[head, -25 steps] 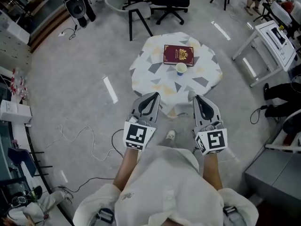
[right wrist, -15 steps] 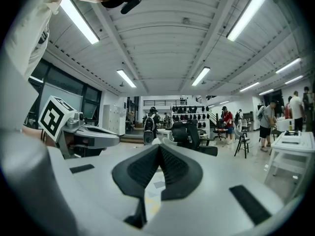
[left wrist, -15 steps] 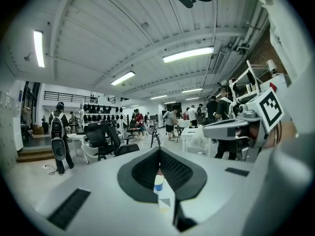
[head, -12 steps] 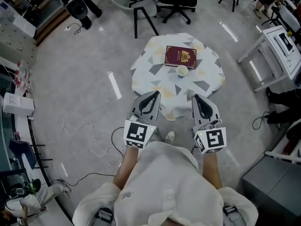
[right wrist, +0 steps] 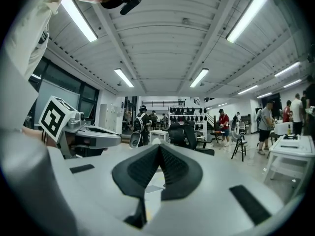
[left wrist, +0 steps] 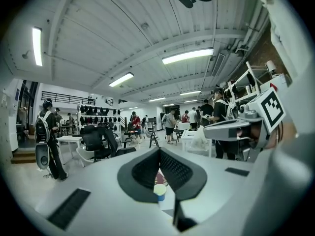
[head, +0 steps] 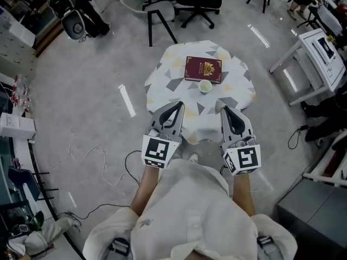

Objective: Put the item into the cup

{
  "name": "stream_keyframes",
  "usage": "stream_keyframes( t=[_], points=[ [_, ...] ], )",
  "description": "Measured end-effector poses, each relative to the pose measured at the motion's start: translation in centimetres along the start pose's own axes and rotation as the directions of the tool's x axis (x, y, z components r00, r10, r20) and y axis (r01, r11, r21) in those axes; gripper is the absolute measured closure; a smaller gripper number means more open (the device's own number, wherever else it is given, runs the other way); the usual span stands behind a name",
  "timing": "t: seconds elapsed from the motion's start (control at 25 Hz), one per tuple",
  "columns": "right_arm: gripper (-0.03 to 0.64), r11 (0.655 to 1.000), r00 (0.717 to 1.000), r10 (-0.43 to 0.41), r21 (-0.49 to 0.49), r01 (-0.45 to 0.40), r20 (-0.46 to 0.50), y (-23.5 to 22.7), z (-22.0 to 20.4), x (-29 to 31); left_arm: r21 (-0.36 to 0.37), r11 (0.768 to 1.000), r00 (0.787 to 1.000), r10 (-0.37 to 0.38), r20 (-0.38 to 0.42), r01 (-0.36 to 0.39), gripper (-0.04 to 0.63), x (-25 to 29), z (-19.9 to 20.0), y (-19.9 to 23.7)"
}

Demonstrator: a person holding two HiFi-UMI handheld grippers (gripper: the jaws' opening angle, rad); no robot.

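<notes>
Jaws on left gripper (head: 178, 109) and right gripper (head: 224, 111) sit pressed together, empty, well apart from the small pale paper cup (head: 205, 86) beside the dark red book (head: 203, 69); the cup is probably light and crushable, best gripped gently mid-wall.

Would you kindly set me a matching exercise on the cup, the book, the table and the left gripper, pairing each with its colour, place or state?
Things:
1. cup
2. book
3. table
4. left gripper

Descriptions:
A. jaws together, holding nothing
B. dark red, lying flat
C. standing upright by the book's near edge
D. pale top patterned with grey shapes

Right pairs: 1-C, 2-B, 3-D, 4-A.
</notes>
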State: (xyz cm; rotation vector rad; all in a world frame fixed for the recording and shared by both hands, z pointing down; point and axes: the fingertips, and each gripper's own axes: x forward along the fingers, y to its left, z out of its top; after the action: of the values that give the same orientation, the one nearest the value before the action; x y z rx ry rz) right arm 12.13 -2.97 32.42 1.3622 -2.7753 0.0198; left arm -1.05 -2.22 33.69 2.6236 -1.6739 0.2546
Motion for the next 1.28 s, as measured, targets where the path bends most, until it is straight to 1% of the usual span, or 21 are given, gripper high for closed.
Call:
stream_keyframes(
  t=[0.2,0.36,0.56,0.96,1.16,1.28],
  points=[
    [0.612,1.000,1.000,-0.023,-0.016,0.023,-0.010,-1.1,0.1,2.4,-0.014,0.999,1.000,-0.030,0.005,0.030,0.581,2.4,-0.2,1.5],
    [0.612,0.999,0.998,-0.052,-0.005,0.051,-0.032,-1.8,-0.5,4.8,-0.026,0.998,0.998,-0.058,-0.001,0.058,0.581,4.5,-0.8,3.5],
    [0.612,0.996,0.995,-0.093,-0.020,0.092,-0.046,-2.6,-0.2,8.0,-0.032,0.993,0.994,-0.112,0.000,0.112,0.581,7.4,-0.8,6.0],
    [0.612,0.978,0.973,-0.207,-0.015,0.206,-0.101,-3.7,-0.6,13.3,-0.047,0.972,0.974,-0.228,0.008,0.229,0.581,12.4,-0.8,10.9],
    [0.612,0.968,0.961,-0.251,-0.049,0.247,-0.115,-3.8,-0.3,16.1,-0.061,0.959,0.961,-0.276,0.010,0.276,0.581,14.5,-1.2,13.3],
    [0.612,0.961,0.955,-0.271,-0.092,0.261,-0.125,-3.6,-0.4,17.6,-0.065,0.954,0.956,-0.293,0.017,0.293,0.581,15.3,-1.3,14.6]
  ],
)
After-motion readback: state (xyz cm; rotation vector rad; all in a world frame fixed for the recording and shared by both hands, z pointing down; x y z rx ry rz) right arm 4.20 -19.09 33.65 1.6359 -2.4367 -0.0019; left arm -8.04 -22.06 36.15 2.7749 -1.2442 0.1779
